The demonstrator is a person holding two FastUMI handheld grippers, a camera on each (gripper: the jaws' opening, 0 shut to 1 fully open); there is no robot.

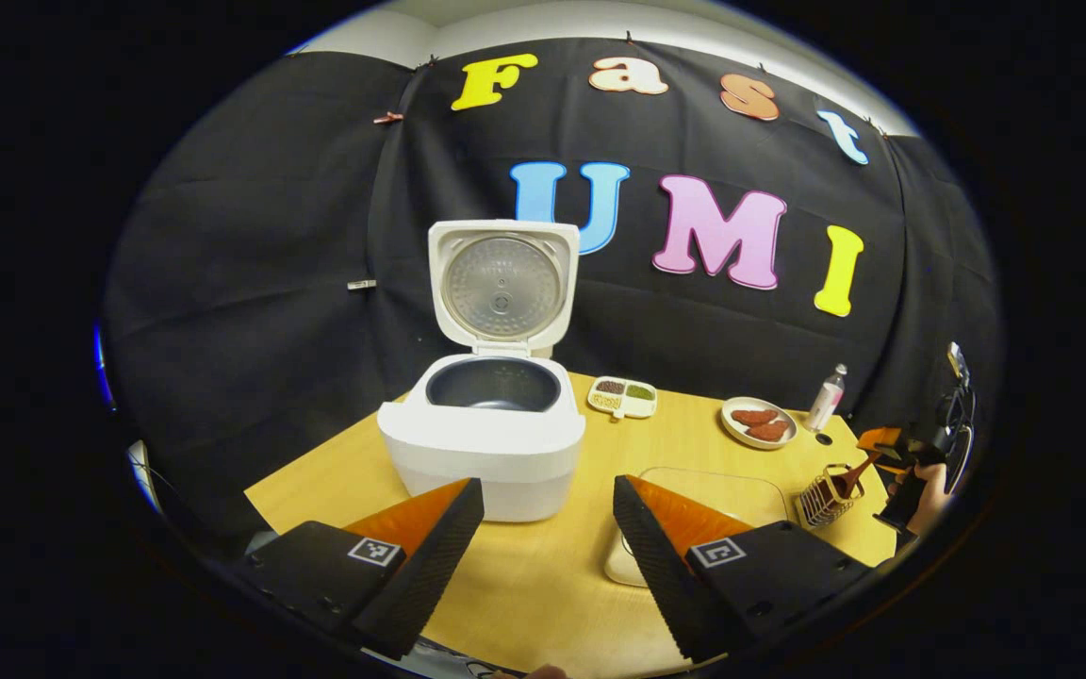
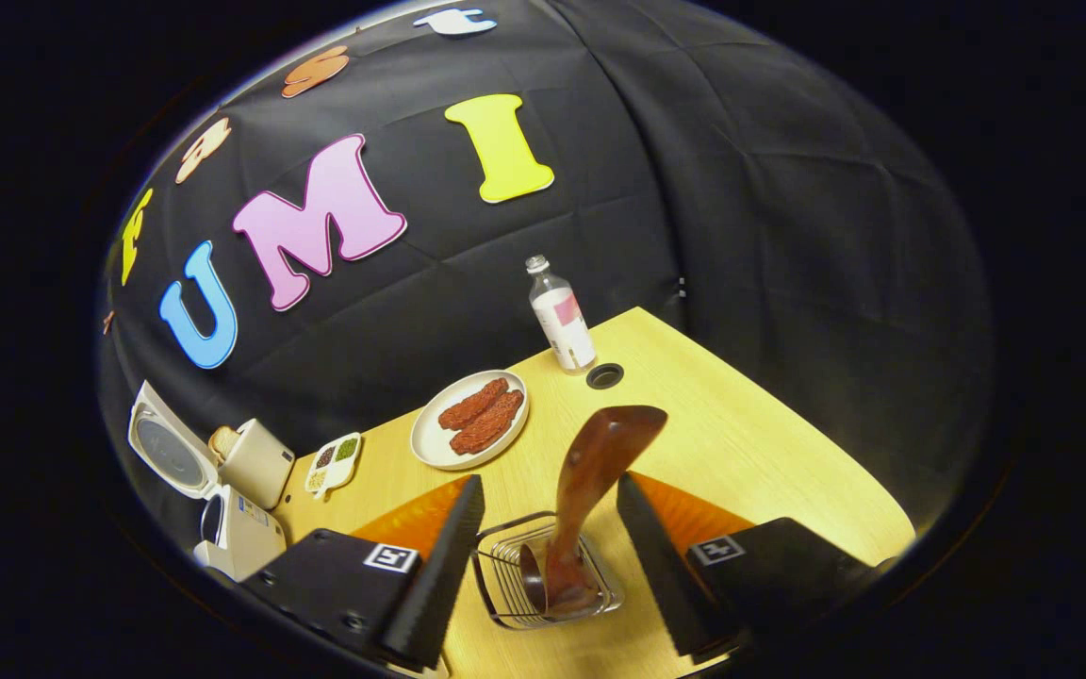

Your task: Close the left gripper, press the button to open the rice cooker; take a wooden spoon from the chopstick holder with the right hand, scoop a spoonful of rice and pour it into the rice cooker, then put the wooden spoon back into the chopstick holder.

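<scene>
- My left gripper (image 1: 548,528) hangs with jaws spread before the rice cooker (image 1: 484,434) — its lid stands up, open.
- My right gripper (image 2: 551,528) has jaws spread either side of the wooden spoon (image 2: 590,481), not touching it.
- The spoon stands in the wire chopstick holder (image 2: 505,580) on the table (image 2: 741,443).

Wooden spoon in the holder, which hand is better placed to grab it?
Right. The right tongs hang open on either side of the wooden spoon standing in the chopstick holder; the left tongs face the open rice cooker.
</scene>
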